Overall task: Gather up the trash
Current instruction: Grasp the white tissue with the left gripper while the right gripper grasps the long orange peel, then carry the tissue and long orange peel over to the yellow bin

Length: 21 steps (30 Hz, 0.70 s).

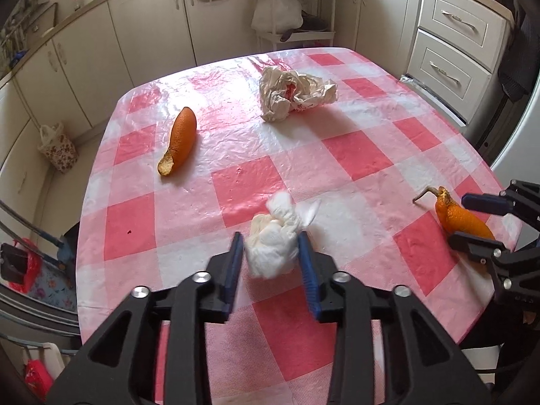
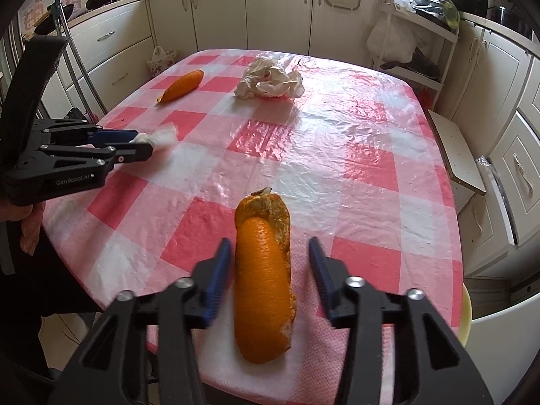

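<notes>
Left wrist view: left gripper (image 1: 271, 253) tilts steeply down over the near part of the bench (image 1: 337, 168), which wears a pink-and-white checked cloth. Its blue fingers (image 1: 236, 263) stand partly spread, flanking a crumpled white tissue (image 1: 273, 236); both pads sit at the wad's sides, firm pinch not certain. Tissue is blurred. Far left lies an orange peel strip (image 1: 180, 140), long axis running away from the camera, curled torn end nearest. A crumpled plastic bag (image 1: 295, 92) sits at the far middle. At the right edge, the right gripper (image 1: 472, 219) straddles a second peel piece (image 1: 462, 219), stem end pointing left.

Right wrist view: right gripper (image 2: 270, 263) angles down, fingers (image 2: 217, 276) spread, clear gap on the right side of the second peel piece (image 2: 263, 280). Peel lies lengthwise between them, torn stem end pointing away.
</notes>
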Available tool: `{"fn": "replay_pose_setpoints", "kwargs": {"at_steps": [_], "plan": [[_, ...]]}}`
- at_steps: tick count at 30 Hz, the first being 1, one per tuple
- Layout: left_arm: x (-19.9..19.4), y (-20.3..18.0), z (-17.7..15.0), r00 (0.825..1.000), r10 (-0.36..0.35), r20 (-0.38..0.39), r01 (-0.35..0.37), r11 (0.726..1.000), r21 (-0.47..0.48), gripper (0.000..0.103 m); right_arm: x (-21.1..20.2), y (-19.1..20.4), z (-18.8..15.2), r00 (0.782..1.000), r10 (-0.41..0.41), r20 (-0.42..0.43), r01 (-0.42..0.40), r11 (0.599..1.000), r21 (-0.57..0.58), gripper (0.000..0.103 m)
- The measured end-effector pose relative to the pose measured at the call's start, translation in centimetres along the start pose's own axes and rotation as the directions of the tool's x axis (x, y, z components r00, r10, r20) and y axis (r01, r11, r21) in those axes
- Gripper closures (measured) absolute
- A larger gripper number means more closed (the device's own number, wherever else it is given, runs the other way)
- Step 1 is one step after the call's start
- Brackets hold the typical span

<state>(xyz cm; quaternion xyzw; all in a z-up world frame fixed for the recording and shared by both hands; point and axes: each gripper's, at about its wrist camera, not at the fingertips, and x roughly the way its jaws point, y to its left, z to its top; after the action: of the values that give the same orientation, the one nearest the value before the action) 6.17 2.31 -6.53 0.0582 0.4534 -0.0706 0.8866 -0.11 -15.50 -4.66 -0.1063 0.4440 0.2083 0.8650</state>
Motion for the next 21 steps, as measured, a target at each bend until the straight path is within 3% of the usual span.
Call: {"fn": "replay_pose_setpoints", "kwargs": {"at_steps": [3, 6, 17, 20, 21], "plan": [[-0.1, -0.2, 0.1, 0.999, 0.031, 0.011, -0.031, 0.999, 0.016, 0.05, 0.1, 0.0, 0.0, 1.0, 0.003, -0.003, -0.003, 1.0, -0.005, 0.05], [0.1, -0.3, 0.1, 0.999, 0.045, 0.007, -0.045, 0.999, 0.025, 0.045, 0.3, 0.1, 0.0, 1.0, 0.005, -0.012, -0.005, 1.0, -0.008, 0.05], [0.8, -0.7, 0.0, 0.998, 0.062, -0.005, -0.062, 0.997, 0.051, 0.04, 0.5, -0.6, -0.1, 1.0, -0.001, -0.019, 0.001, 1.0, 0.011, 0.053], [1.0, -0.7, -0.1, 0.999, 0.035, -0.004, -0.035, 0.999, 0.042, 0.04, 0.4, -0.6, 0.0, 1.0, 0.005, -0.016, -0.004, 1.0, 0.012, 0.072], [0.9, -0.8, -0.2, 1.0, 0.02, -0.002, -0.02, 0.999, 0.037, 0.052, 0.3, -0.6, 0.0, 1.0, 0.002, -0.015, -0.001, 1.0, 0.011, 0.075]]}}
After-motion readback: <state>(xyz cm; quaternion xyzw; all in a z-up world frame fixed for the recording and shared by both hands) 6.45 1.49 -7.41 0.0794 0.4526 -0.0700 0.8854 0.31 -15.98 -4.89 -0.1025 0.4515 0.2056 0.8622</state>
